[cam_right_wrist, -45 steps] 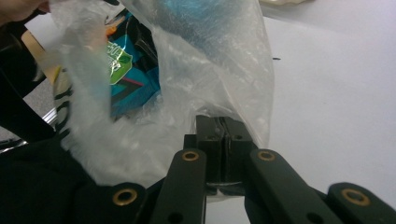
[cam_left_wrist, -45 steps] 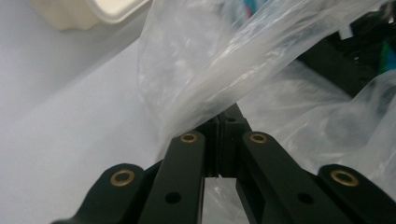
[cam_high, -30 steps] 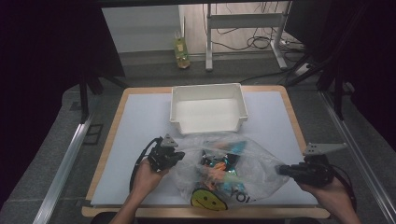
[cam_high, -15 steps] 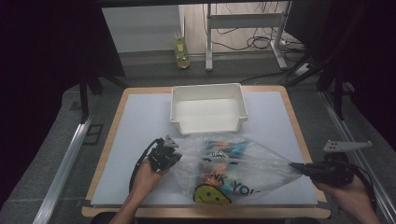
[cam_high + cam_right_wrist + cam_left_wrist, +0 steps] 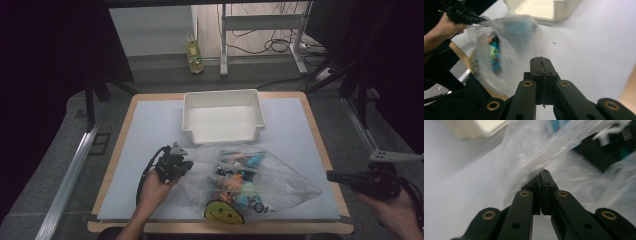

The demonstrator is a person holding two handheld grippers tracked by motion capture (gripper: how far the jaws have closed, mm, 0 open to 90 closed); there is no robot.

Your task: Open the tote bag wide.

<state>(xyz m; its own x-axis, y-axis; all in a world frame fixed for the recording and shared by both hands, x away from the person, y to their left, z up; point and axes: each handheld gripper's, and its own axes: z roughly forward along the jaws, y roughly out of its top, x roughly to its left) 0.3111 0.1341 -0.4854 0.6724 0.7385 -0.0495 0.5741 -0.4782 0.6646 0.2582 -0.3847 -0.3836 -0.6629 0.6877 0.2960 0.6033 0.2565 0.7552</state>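
clear plastic bag (image 5: 250, 182), stretched across the near half of the desk (image 5: 300, 135), holding small coloured items and showing a yellow smiley face at its near edge. left gripper (image 5: 187, 165), near left, in a hand: fingers pressed together, pinching the bag's left edge; the left gripper view shows film caught between the tips. right gripper (image 5: 331, 175), near right at the desk's edge, in a hand: fingers pressed together on the bag's right corner, a thin sliver of film visible between them in the right gripper view. white bin (image 5: 223, 116), open-topped, just beyond the bag at the desk's middle. yellow-green bottle (image 5: 195, 54), on the floor beyond the desk.
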